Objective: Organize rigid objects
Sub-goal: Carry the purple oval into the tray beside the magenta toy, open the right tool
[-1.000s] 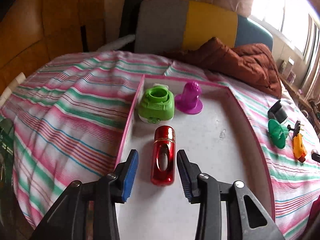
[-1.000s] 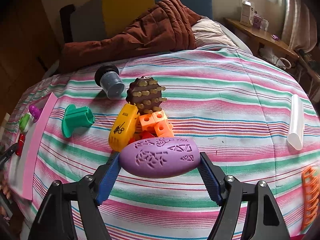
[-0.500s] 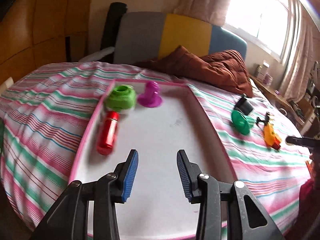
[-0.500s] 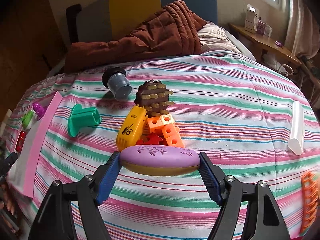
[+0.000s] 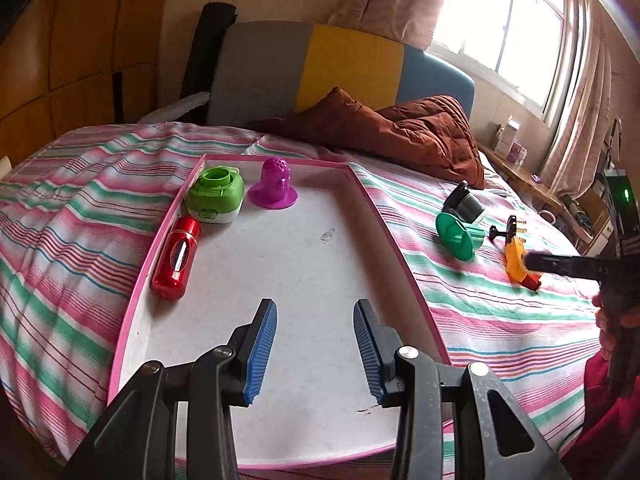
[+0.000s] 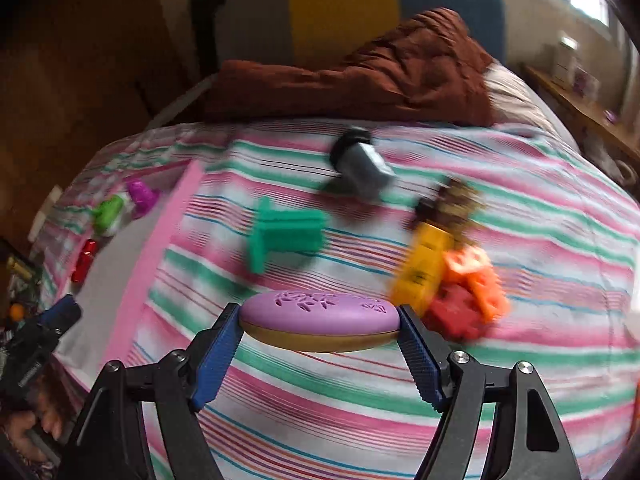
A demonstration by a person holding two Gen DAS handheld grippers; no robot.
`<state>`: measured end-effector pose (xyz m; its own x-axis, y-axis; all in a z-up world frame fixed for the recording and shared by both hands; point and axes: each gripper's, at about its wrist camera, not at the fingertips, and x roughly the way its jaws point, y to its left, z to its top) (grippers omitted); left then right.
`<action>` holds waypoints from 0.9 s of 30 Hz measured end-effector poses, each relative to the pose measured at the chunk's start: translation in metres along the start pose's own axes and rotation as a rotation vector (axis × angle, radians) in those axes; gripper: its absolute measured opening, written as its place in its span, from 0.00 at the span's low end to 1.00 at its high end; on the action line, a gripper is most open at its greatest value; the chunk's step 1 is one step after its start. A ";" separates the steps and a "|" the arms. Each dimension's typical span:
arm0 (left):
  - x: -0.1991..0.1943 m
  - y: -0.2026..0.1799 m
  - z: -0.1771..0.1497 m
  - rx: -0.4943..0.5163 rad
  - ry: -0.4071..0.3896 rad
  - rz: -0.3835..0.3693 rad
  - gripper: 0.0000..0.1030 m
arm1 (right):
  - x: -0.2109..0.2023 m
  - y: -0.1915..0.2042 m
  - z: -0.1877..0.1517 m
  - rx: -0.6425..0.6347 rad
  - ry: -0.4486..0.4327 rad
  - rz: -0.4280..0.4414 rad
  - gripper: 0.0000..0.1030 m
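A striped bedspread (image 5: 72, 216) covers the bed — pink, green, white. A rumpled brown quilt (image 5: 404, 136) lies before a grey-yellow-blue headboard (image 5: 320, 68); curtains (image 5: 576, 92) flank a bright window (image 5: 508, 24).

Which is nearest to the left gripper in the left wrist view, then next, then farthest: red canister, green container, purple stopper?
From the left gripper:
1. Red canister, along the tray's left wall.
2. Green container, far left corner.
3. Purple stopper, just right of it, slightly farther back.

Three toys lie in one pink-rimmed tray (image 5: 394, 240); two hand-held grippers show.
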<state>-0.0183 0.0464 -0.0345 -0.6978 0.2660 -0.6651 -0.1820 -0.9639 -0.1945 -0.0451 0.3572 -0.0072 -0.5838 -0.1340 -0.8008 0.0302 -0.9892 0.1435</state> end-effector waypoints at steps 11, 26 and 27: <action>0.003 0.016 0.005 -0.060 0.022 0.018 0.39 | 0.060 0.160 0.053 -0.319 0.025 0.080 0.75; 0.002 0.039 0.010 -0.151 0.018 0.026 0.39 | 0.138 0.211 0.095 -0.528 0.066 -0.080 0.75; 0.003 0.039 0.009 -0.155 0.021 0.027 0.39 | 0.138 0.211 0.096 -0.525 0.051 -0.088 0.76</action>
<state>-0.0338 0.0095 -0.0371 -0.6863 0.2422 -0.6858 -0.0538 -0.9572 -0.2842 -0.1973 0.1360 -0.0310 -0.5629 -0.0394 -0.8256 0.3928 -0.8916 -0.2252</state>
